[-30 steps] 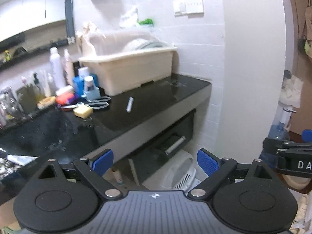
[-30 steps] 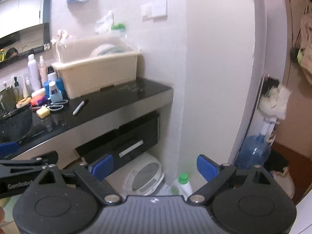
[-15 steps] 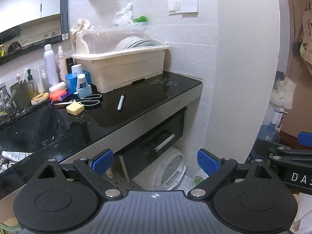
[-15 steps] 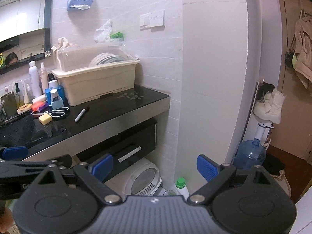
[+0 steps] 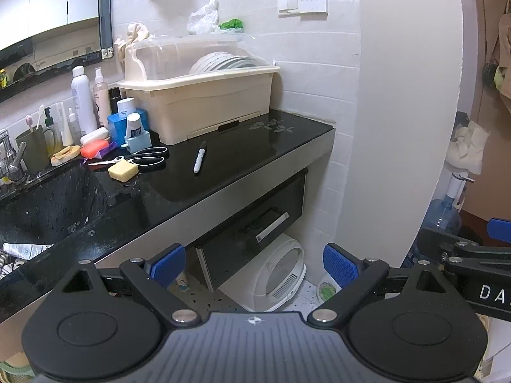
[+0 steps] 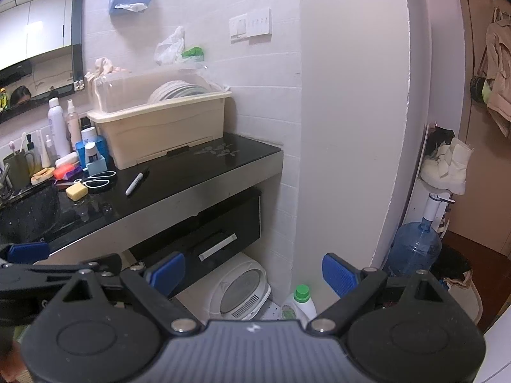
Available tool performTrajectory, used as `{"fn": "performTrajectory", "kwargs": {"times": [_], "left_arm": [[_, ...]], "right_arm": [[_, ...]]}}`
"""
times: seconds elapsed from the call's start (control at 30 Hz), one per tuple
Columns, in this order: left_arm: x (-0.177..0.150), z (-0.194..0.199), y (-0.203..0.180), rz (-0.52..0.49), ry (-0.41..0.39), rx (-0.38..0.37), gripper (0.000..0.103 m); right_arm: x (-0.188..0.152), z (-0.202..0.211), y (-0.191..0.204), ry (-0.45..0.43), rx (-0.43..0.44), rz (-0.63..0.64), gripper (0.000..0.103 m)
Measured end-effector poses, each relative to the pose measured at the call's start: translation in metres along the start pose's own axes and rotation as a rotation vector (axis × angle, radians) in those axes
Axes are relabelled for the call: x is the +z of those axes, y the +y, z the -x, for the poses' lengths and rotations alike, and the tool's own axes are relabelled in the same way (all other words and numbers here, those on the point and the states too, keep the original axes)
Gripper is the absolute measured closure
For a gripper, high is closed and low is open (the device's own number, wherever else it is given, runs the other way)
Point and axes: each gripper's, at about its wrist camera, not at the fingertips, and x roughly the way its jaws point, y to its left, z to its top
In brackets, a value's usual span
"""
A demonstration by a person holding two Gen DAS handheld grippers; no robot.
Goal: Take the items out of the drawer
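A black drawer [image 5: 255,223] with a silver bar handle [image 5: 272,227] hangs under the black countertop [image 5: 223,159]; it also shows in the right wrist view [image 6: 207,236]. It looks pushed in. A marker [image 5: 199,160], scissors [image 5: 143,156] and a yellow soap bar [image 5: 123,171] lie on the counter. My left gripper [image 5: 254,266] is open and empty, well back from the drawer. My right gripper [image 6: 254,269] is open and empty, also well back.
A beige dish box [image 5: 198,102] with plates stands at the counter's back. Toiletry bottles [image 5: 83,99] crowd the left by the sink [image 5: 41,201]. A white round appliance [image 5: 274,274] sits on the floor under the drawer, a green-capped bottle [image 6: 301,300] beside it, a water jug [image 6: 412,249] right.
Both grippers have pulled back and steadied; the counter and drawer sit lower and farther in view. Both jaws stay open. Nothing on the counter has moved.
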Motion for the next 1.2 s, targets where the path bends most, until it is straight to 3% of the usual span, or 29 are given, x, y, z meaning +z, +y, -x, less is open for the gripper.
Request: {"fn": "performTrajectory", "kwargs": {"times": [1.2], "left_arm": [[0.0025, -0.0026, -0.0004, -0.001, 0.001, -0.005, 0.009]], "right_arm": [[0.0017, 0.0012, -0.0064, -0.001, 0.013, -0.011, 0.010]]}}
